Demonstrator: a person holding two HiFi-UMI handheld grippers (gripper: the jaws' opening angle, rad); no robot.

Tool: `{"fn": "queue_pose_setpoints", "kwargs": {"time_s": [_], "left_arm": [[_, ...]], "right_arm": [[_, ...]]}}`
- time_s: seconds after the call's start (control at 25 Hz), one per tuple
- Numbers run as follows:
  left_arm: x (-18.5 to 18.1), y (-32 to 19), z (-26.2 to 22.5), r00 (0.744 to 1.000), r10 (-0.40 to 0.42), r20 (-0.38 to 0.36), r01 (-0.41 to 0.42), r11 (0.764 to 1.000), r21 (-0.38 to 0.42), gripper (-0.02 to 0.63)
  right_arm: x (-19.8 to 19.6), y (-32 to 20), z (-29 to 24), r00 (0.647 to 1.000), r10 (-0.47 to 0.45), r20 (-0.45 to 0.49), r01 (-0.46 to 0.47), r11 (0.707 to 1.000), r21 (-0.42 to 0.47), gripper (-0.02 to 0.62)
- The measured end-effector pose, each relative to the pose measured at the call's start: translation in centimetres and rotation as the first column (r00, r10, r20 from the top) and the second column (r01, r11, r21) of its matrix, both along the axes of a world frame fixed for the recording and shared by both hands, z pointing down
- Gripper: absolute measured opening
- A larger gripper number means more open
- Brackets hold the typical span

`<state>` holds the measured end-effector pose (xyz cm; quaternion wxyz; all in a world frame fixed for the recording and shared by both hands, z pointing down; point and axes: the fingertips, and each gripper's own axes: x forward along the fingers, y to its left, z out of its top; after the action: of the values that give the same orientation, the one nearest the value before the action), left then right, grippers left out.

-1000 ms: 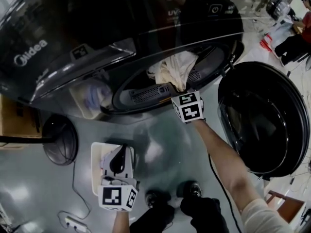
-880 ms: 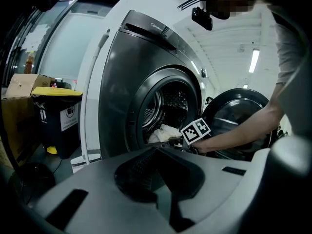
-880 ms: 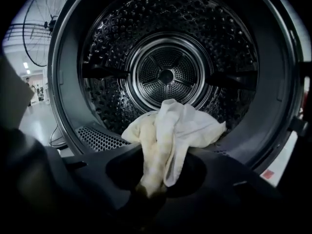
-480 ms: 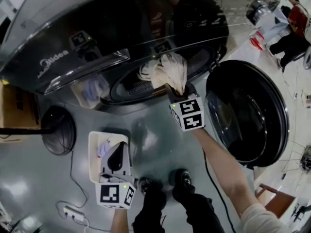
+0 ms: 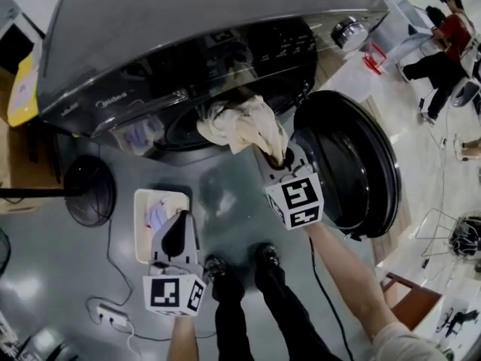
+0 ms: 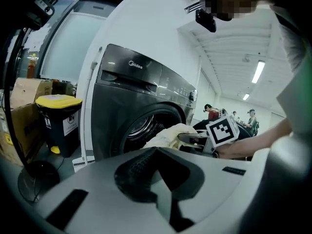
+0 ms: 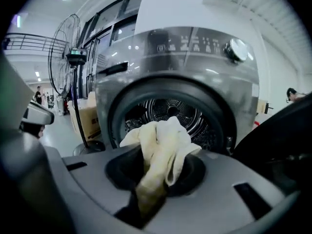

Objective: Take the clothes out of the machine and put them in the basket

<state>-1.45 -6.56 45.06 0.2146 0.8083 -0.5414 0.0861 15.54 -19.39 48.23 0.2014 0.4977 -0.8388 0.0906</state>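
Head view: Midea front-load washing machine (image 5: 188, 36), door (image 5: 349, 160) swung open to the right of its opening. Right hand-held gripper (image 5: 282, 160) sits just in front of the opening, clamped on a cream cloth (image 5: 240, 126). The cloth's far end is at the opening's rim. White basket (image 5: 146, 201) is on the floor in front of the machine, left of the opening, with some light fabric in it. Left hand-held gripper (image 5: 176, 235) is over the basket's right edge.

Left gripper view: we see the left hand-held gripper (image 6: 157, 152) with jaws together and nothing between them. Ahead, the machine (image 6: 131, 96), with the cloth (image 6: 168, 135) bunched in front of its opening in the right hand-held gripper (image 6: 187, 139). Yellow-lidded bin (image 6: 58, 116) stands left of the machine.

Right gripper view: right hand-held gripper (image 7: 158, 174) jaws have just been closing, and now pinch the cloth (image 7: 161, 140), which is outside the machine's drum (image 7: 168, 111). Standing fan (image 7: 68, 52) is left of the machine.
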Motion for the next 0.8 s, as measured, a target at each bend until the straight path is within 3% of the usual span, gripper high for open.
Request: {"fn": "queue_pose_setpoints", "kwargs": {"time_s": [0.44, 0.8], "left_arm": [[0.1, 1.2, -6.9, 1.0, -0.02, -0.022, 0.02, 1.0, 0.018, 0.018], [-2.5, 2.9, -13.6, 0.995, -0.103, -0.002, 0.103, 0.994, 0.046, 0.017]], "right_arm": [[0.8, 6.8, -10.9, 0.999, -0.031, 0.028, 0.03, 0.999, 0.027, 0.107], [0.7, 9.9, -20.0, 0.996, -0.071, 0.048, 0.067, 0.995, 0.069, 0.107]]}}
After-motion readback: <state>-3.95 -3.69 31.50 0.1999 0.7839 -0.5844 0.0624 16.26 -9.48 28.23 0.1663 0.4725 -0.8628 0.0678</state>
